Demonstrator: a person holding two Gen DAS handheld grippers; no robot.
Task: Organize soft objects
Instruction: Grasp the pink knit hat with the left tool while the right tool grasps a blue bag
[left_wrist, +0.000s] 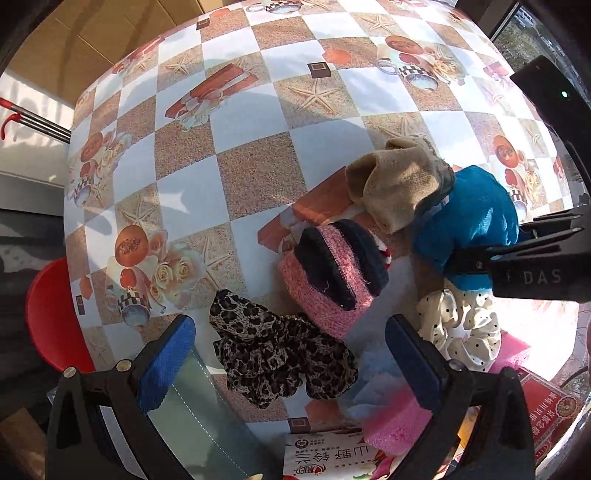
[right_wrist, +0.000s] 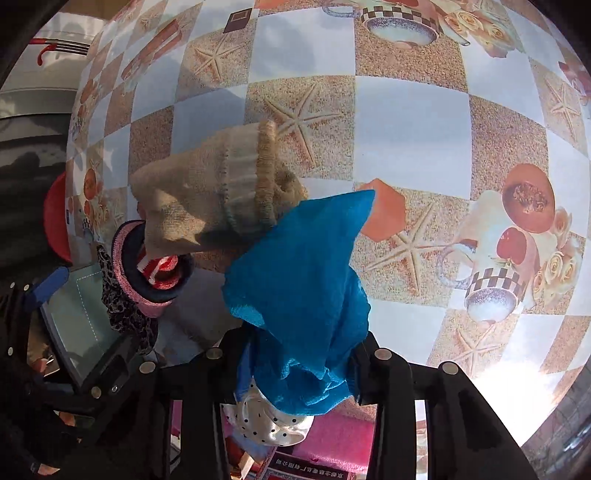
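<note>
Right gripper (right_wrist: 299, 365): closed on the blue cloth (right_wrist: 295, 280); its fingers are mostly hidden under the fabric, which bunches up between them.
Left gripper (left_wrist: 291, 365): wide open and holding nothing; its blue pads (left_wrist: 166, 365) stand on both sides of the leopard scrunchie (left_wrist: 280, 358) without touching it, as far as I can see.
Blue cloth: partly lifted in the right gripper's hold, with its far corner lying near the beige sock (right_wrist: 218, 199). In the left view it lies just beside the sock and above the dotted scrunchie (left_wrist: 461, 328).
Beige sock: lying crumpled on the tablecloth (left_wrist: 258, 147), its edge touching the blue cloth.
Pink and navy sock (left_wrist: 332, 273): rolled up, between the leopard scrunchie and the beige sock; something red and white striped shows inside it.
Dotted scrunchie: white with black dots, just under the blue cloth, beside a pink sponge (left_wrist: 391, 424).
Other things: a red stool (left_wrist: 51, 317) beside the table, and printed packages at the near edge.
Progress: I judge the task is at an early stage. All soft things are in one loose heap and no sorted pile or container is clearly visible.
What is left: the blue cloth must be put somewhere, and then the socks and scrunchies must be arranged one by one.
</note>
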